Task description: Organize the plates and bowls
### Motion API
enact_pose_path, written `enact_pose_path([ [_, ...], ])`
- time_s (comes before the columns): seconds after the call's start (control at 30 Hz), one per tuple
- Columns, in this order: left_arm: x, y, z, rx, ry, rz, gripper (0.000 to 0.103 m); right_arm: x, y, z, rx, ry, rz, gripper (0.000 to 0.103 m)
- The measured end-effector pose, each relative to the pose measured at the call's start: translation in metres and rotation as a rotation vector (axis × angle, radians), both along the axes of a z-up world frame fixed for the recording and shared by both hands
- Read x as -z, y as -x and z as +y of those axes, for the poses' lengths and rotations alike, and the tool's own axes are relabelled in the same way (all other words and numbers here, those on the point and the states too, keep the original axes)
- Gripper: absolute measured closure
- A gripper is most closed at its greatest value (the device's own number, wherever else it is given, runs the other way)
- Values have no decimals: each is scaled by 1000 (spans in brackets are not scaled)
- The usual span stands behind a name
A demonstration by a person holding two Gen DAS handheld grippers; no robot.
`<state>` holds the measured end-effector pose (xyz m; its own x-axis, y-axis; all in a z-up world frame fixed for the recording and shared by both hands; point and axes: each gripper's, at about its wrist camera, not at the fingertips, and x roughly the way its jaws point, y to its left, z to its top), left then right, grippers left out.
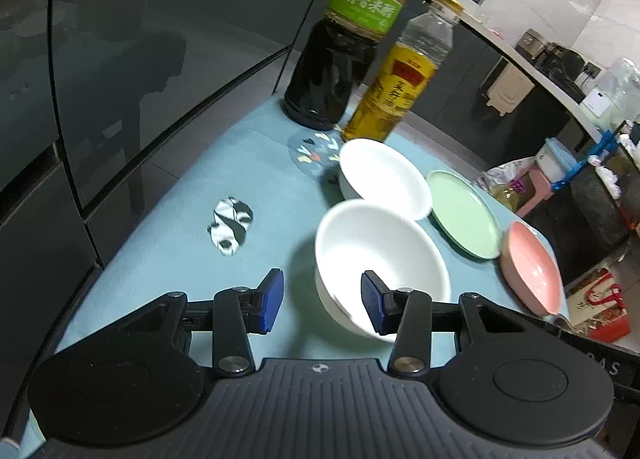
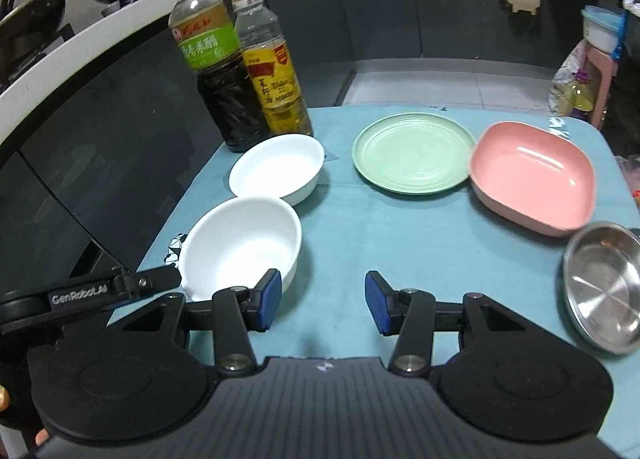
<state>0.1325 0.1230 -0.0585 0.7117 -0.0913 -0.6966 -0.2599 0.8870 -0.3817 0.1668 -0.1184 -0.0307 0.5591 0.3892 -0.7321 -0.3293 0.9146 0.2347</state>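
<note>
A deep white bowl (image 1: pixel 380 255) (image 2: pixel 242 247) sits near the table's left front. A shallower white bowl (image 1: pixel 384 175) (image 2: pixel 278 173) touches it behind. A green plate (image 1: pixel 464 213) (image 2: pixel 412 151) and a pink square dish (image 1: pixel 532 263) (image 2: pixel 532 173) lie to the right. A steel bowl (image 2: pixel 604 287) sits at the right edge. My left gripper (image 1: pixel 322 305) is open, its jaws straddling the deep bowl's near rim, right finger inside. My right gripper (image 2: pixel 323 305) is open and empty over bare cloth.
A dark vinegar bottle (image 1: pixel 340 59) (image 2: pixel 218 79) and a yellow oil bottle (image 1: pixel 400 83) (image 2: pixel 276 75) stand at the back left of the blue tablecloth (image 2: pixel 400 243). Two patterned coasters (image 1: pixel 231 227) lie left of the bowls. Dark cabinets stand left; the table edge drops off at right.
</note>
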Motion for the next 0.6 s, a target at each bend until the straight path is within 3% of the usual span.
enact_pose_path([
  [0.5, 26, -34, 2, 59, 6, 36, 64, 29, -41, 34, -50, 25, 110, 65],
  [0.6, 29, -36, 1, 78, 5, 29, 72, 35, -45, 38, -47, 39, 126, 65],
])
